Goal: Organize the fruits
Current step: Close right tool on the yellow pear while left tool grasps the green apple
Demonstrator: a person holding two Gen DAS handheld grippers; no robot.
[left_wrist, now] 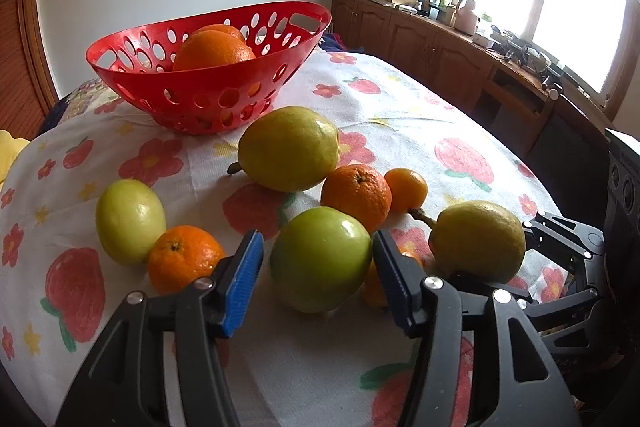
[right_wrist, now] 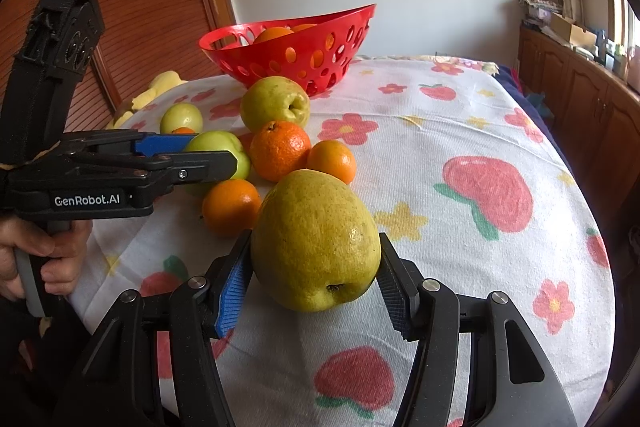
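- The left gripper (left_wrist: 318, 267) stands around a green apple (left_wrist: 320, 259) on the flowered cloth (left_wrist: 400, 115). Its right blue pad (left_wrist: 394, 283) seems to touch the apple's side, and the left pad (left_wrist: 240, 283) stands a little apart from it, so the jaws are half wide and do not clamp the fruit.
- The right gripper (right_wrist: 316, 275) holds a big yellow-green pear (right_wrist: 316, 239), with both blue pads pressed on its sides. The pear rests on the cloth, its blossom end toward the camera.
- In the left wrist view, a red basket (left_wrist: 208, 95) with oval holes stands at 11 o'clock from the apple, well apart, and oranges (left_wrist: 214, 49) lie inside it.
- A large pear (left_wrist: 290, 147) lies at 12 o'clock from the apple, between it and the basket.
- Two mandarins (left_wrist: 356, 197) lie at 1 o'clock, touching each other.
- Another mandarin (left_wrist: 184, 257) lies at 9 o'clock, and it touches a pale green fruit (left_wrist: 130, 221) further left.
- One more mandarin is mostly hidden behind the right pad, so I cannot tell if it touches the apple.
- In the right wrist view, a hand (right_wrist: 40, 259) grips the handle of the left gripper at 9 o'clock.
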